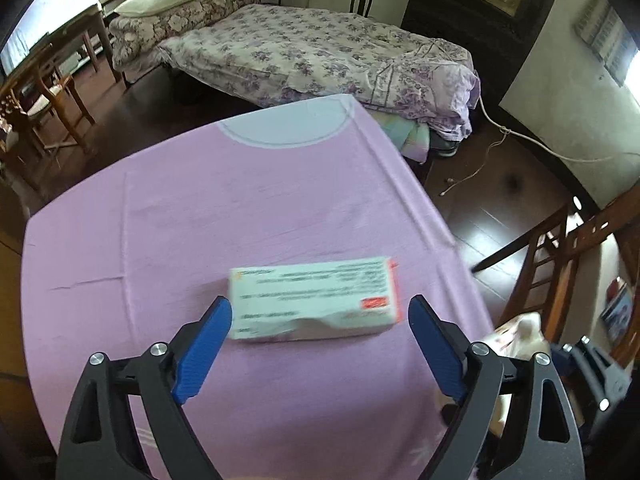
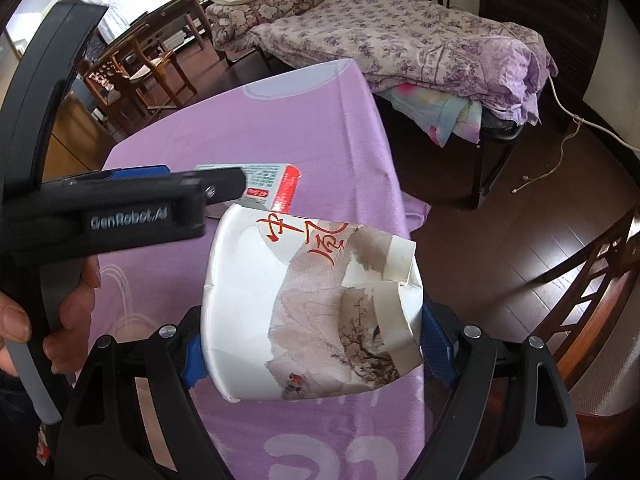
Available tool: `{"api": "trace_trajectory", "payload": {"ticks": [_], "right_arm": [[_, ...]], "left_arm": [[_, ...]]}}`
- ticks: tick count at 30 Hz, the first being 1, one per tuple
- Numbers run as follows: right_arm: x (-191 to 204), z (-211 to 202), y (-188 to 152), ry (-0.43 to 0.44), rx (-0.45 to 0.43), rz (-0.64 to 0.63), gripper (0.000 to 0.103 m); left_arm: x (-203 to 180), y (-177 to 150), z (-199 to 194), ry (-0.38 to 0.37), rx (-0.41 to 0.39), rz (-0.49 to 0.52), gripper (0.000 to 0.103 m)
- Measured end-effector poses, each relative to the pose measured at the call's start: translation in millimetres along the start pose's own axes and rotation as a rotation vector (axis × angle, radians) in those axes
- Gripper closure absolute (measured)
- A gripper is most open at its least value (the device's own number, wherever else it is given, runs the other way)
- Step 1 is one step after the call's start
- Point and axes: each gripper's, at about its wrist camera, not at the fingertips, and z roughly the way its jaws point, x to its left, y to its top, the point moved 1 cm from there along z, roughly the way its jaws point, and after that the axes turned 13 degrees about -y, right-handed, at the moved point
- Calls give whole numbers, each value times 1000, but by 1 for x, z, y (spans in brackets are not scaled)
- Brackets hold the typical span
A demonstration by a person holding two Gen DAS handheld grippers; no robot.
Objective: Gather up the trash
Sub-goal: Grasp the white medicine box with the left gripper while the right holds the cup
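A white and red cardboard box [image 1: 314, 298] lies flat on the pink tablecloth [image 1: 200, 208]. My left gripper [image 1: 320, 312] is open, its blue fingers either side of the box's near edge, not clamped. In the right wrist view the left gripper's body [image 2: 120, 204] reaches across from the left, partly hiding the box [image 2: 276, 186]. My right gripper [image 2: 312, 340] is shut on a crushed white paper bowl [image 2: 304, 304] with red lettering, held above the tablecloth [image 2: 304, 132].
A bed with a floral purple cover [image 1: 320, 52] stands beyond the table. Wooden chairs [image 1: 568, 264] stand at the right and at the far left [image 1: 44, 96]. A cord [image 1: 520, 136] lies on the dark wood floor.
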Motion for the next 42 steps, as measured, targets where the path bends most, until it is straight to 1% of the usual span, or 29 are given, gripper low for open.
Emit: {"api": "trace_trajectory", "payload": {"ticks": [3,5,9,11,14,15,16,17,23,27,28,29,30,32,34,37,40,42], "right_arm": [[-10,1,1,-8,0,36,22],[-16,2,1,-17,3,52,22],[-22,4,0,-26,4,69,22],[-24,5,0,-26,7,69,22],[-25,6,0,-21,9,63,22],[-26,6,0,-21,8,63,22],[-26,5,1,-24,7,63,25],[-25,5,1,-25,9,61,27],[-19,4,0,-24,7,44,27],[-5,4,-1,-35,3,-12,26],[-3,4,-2,-35,3,-14,26],[0,3,-3,-20,6,-13,26],[2,2,-3,16,12,-10,26],[6,2,-3,49,16,-10,25],[16,2,-3,97,19,-35,25],[29,3,-6,229,47,-58,17],[27,-2,-1,359,40,-17,12],[22,-4,2,408,32,26,11]], "left_arm": [[-5,6,8,-4,22,-48,15],[-7,7,13,13,34,-67,15],[-14,6,22,92,59,-59,15],[-13,4,24,117,67,-54,15],[-13,1,25,194,75,-20,15],[-12,-1,25,231,78,3,14],[-11,-4,24,256,77,20,14],[-7,-6,22,268,76,23,13],[22,-22,8,328,111,26,14],[54,-35,-2,366,125,-26,14],[60,-37,-8,357,118,-47,14],[62,-37,-13,339,106,-59,14],[62,-37,-20,310,86,-68,14],[56,-32,-33,271,46,-59,14],[52,-24,-42,264,10,-56,14],[55,-14,-55,257,-48,-91,14],[66,-10,-64,253,-78,-129,14],[71,-11,-62,248,-71,-147,14]]}}
